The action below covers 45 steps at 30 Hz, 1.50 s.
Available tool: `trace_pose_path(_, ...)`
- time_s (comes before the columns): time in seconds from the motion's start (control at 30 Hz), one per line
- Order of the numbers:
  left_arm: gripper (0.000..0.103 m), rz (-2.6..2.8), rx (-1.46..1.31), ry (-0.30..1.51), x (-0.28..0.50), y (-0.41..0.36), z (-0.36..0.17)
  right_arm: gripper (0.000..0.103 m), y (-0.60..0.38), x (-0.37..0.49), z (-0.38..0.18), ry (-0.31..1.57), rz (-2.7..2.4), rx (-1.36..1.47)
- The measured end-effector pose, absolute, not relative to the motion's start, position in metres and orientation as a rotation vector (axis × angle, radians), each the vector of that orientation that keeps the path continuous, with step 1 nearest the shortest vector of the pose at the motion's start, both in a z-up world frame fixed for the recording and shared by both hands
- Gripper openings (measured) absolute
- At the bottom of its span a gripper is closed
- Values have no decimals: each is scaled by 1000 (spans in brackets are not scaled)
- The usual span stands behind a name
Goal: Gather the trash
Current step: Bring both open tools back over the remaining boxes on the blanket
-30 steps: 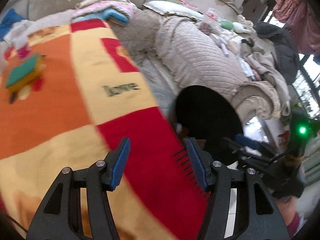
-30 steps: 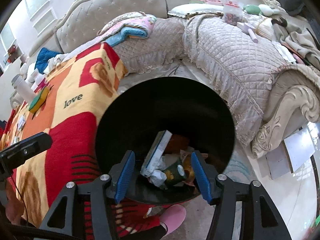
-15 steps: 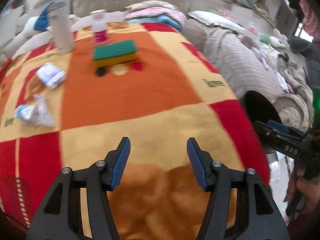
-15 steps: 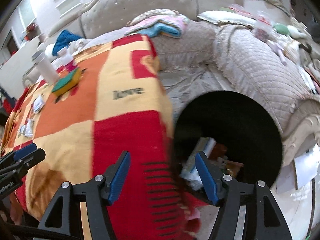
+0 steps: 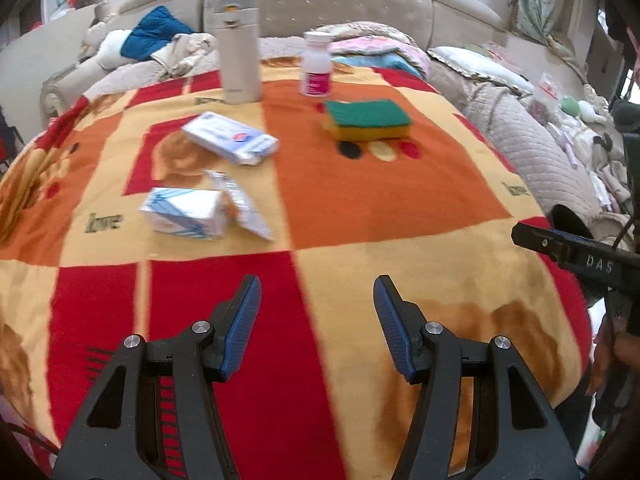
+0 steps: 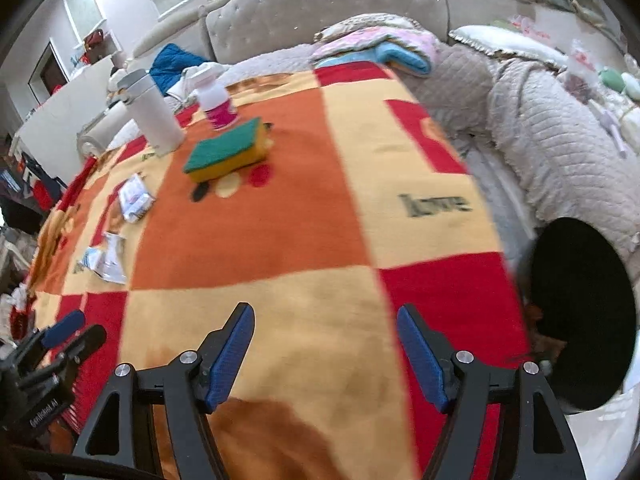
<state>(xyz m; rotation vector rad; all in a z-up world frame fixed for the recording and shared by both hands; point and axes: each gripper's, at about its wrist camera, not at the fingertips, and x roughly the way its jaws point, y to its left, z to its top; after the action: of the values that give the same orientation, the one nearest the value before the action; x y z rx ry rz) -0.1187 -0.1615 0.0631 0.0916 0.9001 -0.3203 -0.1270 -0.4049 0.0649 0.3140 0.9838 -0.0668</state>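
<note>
The left gripper point(image 5: 317, 320) stands half wide over the blanket point(image 5: 360, 200) on the worktop, with nothing between its fingers. The right gripper point(image 6: 325, 350) is opening, also with nothing between its fingers.

In the left view the trash lies at about 10 o'clock: a flat white and blue box point(image 5: 230, 138), and nearer a second small box point(image 5: 182, 212) touching a crumpled wrapper point(image 5: 240, 204). Their print is too blurred to read. In the right view the same pieces appear at 9 o'clock, small and unclear.

A sponge point(image 5: 366, 119) lies at 12 o'clock, with a pill bottle point(image 5: 316, 65) and a flask point(image 5: 238, 50) behind it.

The black bin point(image 6: 580, 312) stands at 3 o'clock in the right view, beside the blanket's edge; its inside is dark. In the left view only a sliver of it shows, behind the right gripper.
</note>
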Motion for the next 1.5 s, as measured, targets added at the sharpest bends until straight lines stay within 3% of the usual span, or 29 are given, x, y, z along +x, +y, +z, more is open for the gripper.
trace_pose_path(0.37, 57, -243, 49, 896, -105, -105, 55, 73, -352, -86, 60, 1038, -15, 276)
trace_pose_path(1.5, 57, -148, -13, 908, -87, -46, 41, 80, -290, -47, 52, 1106, 74, 207)
